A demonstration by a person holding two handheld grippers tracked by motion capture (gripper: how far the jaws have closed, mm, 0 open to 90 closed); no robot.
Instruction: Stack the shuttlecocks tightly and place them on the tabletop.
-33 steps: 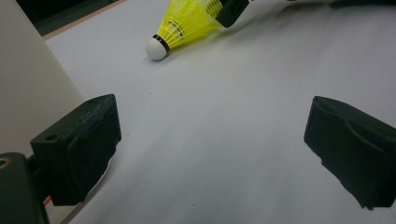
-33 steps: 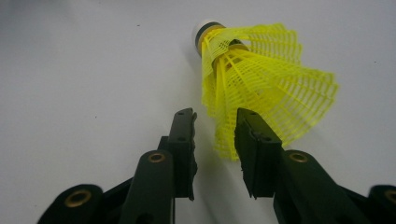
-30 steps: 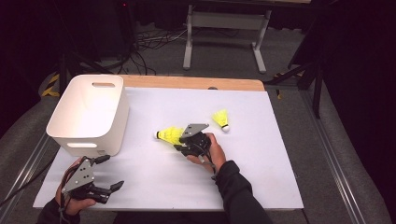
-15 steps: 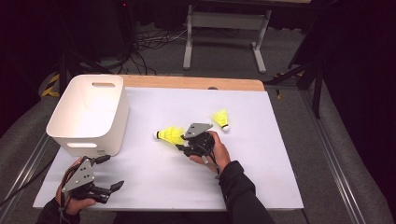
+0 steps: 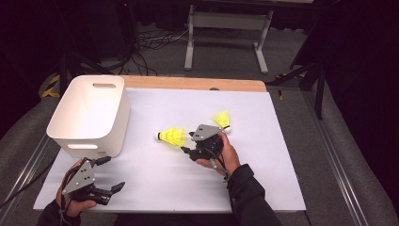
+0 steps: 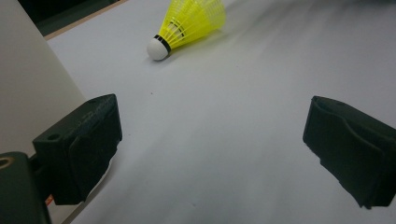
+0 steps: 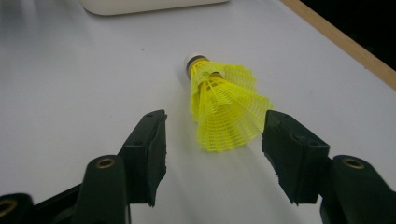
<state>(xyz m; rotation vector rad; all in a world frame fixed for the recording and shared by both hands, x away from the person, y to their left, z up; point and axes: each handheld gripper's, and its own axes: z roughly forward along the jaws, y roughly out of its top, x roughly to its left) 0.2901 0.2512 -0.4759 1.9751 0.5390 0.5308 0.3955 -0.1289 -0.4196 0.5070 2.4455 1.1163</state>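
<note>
A yellow shuttlecock point(image 5: 173, 136) with a white cork lies on its side on the white table sheet point(image 5: 263, 179), cork pointing left. My right gripper point(image 5: 187, 143) sits just right of it. In the right gripper view its jaws have just been opening; the skirt of the shuttlecock point(image 7: 224, 107) lies between the tips with a gap on each side, and the right gripper point(image 7: 214, 126) stands open. A second yellow shuttlecock point(image 5: 222, 118) lies behind that hand. My left gripper point(image 5: 113, 173) rests wide open near the front left corner, and the left gripper point(image 6: 210, 126) holds nothing, with the shuttlecock point(image 6: 187, 25) far ahead of it.
A white plastic bin point(image 5: 89, 115) with handle slots stands at the left, its wall point(image 6: 28, 84) close beside my left gripper. A wooden table edge point(image 5: 197, 84) runs along the far side. Metal stand legs and cables lie on the floor beyond.
My right gripper's jaws have widened off the shuttlecock, and the hand has lifted and drawn back a little to the right. The shuttlecock stays on the sheet. The left gripper has not moved.
</note>
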